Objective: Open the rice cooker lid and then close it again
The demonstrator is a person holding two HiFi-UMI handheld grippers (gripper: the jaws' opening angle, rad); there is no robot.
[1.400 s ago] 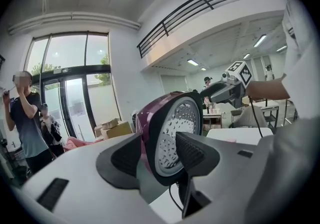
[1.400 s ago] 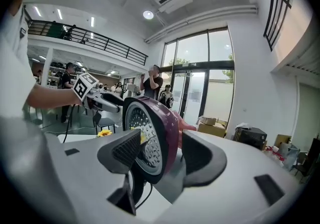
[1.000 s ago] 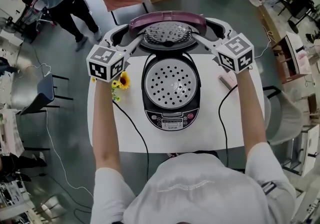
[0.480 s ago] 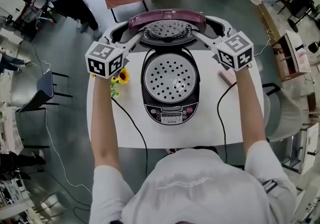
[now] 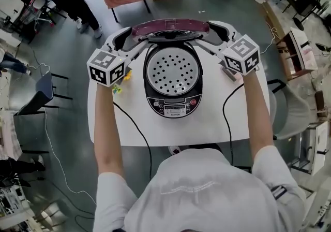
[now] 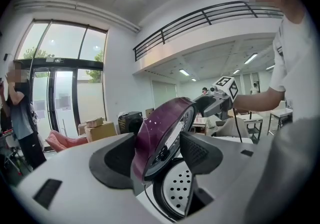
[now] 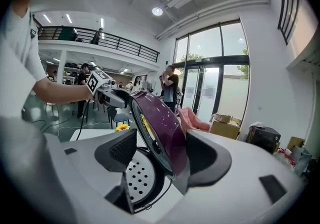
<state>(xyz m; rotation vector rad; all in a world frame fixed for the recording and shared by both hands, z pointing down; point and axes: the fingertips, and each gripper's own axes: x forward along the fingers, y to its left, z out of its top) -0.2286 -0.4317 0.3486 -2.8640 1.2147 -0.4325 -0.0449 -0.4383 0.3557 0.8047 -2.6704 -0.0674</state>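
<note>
Purple lid [image 5: 170, 28] half raised, caught between two opened grippers

One rice cooker [image 5: 172, 102] sits at the middle of the one white table [image 5: 217, 127], and its single lid stands tilted over the far rim, above one perforated tray [image 5: 172, 68]. The left gripper [image 6: 159, 155] and right gripper [image 7: 162, 153] each straddle a lid edge, left and right; both pairs of jaws have just been opening and stand apart around it. One sunflower [image 5: 125, 75] lies left, and two black cables [image 5: 142, 138] run near
</note>
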